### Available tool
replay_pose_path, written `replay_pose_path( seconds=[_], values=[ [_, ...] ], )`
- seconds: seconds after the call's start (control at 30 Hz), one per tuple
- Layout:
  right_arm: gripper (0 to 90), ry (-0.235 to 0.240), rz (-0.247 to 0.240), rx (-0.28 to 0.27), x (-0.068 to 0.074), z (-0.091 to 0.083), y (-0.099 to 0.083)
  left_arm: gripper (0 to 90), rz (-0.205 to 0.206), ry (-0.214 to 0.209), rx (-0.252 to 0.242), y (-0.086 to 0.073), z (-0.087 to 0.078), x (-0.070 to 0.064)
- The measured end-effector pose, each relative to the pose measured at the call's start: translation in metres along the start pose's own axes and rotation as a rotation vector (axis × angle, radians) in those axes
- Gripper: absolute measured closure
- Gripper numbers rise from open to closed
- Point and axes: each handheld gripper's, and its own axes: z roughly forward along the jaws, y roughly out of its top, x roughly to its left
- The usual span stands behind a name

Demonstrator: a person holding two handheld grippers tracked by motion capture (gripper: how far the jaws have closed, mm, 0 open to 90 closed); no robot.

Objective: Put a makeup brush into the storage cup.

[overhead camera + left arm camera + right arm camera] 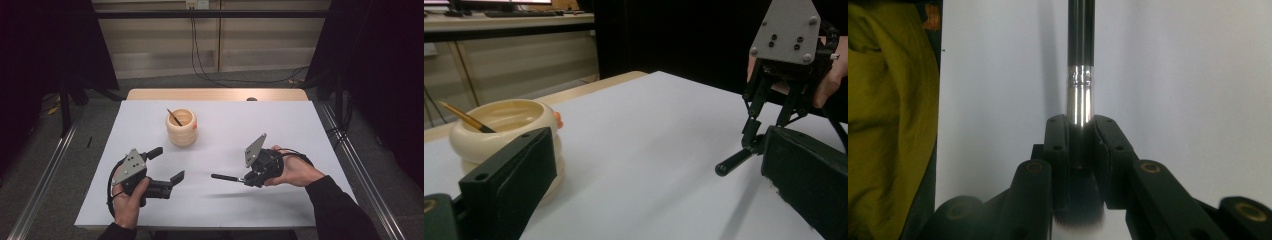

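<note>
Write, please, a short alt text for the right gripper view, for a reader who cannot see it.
The right gripper has its two black jaws shut on a makeup brush, gripping near the silver ferrule, with the dark handle pointing away over the white table. The dark bristles show blurred below the jaws, and a yellow-green cloth lies at the left edge.

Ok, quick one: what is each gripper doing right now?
Left gripper: open, holding nothing, above the table.
Right gripper: shut on the black-handled brush, clamped near its silver ferrule.
</note>
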Motion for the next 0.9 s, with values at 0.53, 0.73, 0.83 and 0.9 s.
replay_pose_path(
  seconds=[0.53, 0.73, 0.83, 0.9],
  values=[
    [77.9, 0.019, 0.001, -0.006, 0.002, -0.001, 0.001, 1.1, 0.047, -0.129, 0.024, 0.018, 0.031, -0.006],
    [77.9, 0.019, -0.019, -0.016, -0.001, -0.001, 0.000, 1.7, 0.048, -0.151, 0.029, 0.025, 0.043, -0.010],
    [77.9, 0.021, -0.016, -0.008, 0.001, 0.001, 0.001, 1.7, 0.044, -0.203, 0.032, 0.029, 0.047, -0.009],
    [77.9, 0.025, -0.019, -0.006, 0.001, 0.001, 0.002, 1.7, 0.064, -0.208, 0.053, 0.032, 0.049, -0.010]
  ],
)
